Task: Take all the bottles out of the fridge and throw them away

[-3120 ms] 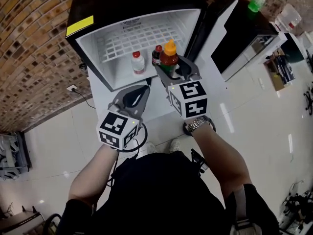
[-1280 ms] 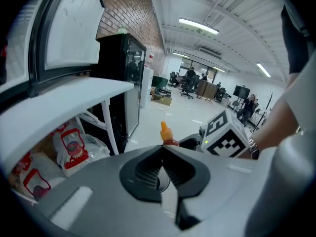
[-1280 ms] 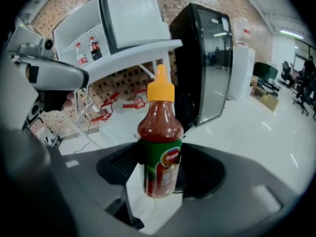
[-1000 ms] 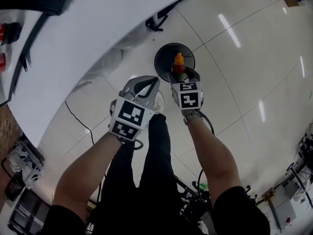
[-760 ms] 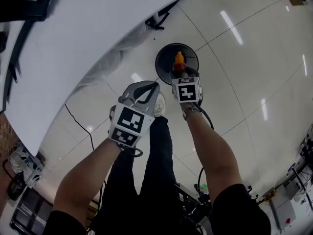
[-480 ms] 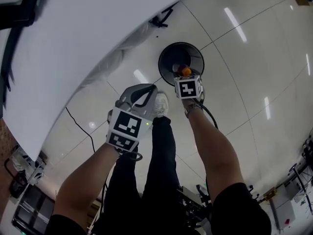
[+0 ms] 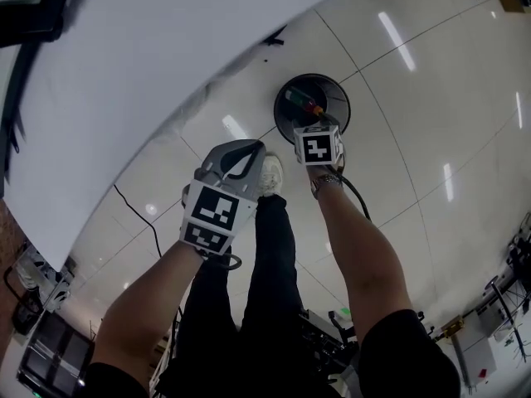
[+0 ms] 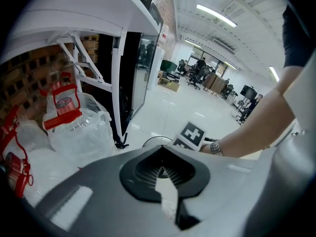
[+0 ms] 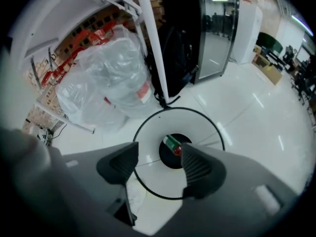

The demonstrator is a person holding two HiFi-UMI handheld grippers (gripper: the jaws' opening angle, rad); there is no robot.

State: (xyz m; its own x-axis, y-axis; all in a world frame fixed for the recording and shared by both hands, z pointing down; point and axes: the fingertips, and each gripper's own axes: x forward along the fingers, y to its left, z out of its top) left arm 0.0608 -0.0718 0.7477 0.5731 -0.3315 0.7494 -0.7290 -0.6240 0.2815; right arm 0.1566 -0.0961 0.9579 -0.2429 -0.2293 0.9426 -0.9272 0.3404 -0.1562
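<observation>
Left gripper (image 8: 160,169) sits pinched together, empty, off beside the bin (image 9: 148,120). Right gripper (image 9: 160,151) is spread wide and empty, aimed down: 1 bottle (image 9: 173,145) lies directly below it inside the bin, on its side, slanted.

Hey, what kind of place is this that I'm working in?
Probably an open-plan office or lab: ceiling strip lights, people at desks far off, and a glossy tiled floor.

Bright, even light from ceiling strip lights (image 8: 215,15); long glare streaks on the glossy floor (image 7: 431,123). Heavy fisheye bending and black corners in the 2 gripper views. Left gripper (image 8: 161,172) body soft, out of focus.
</observation>
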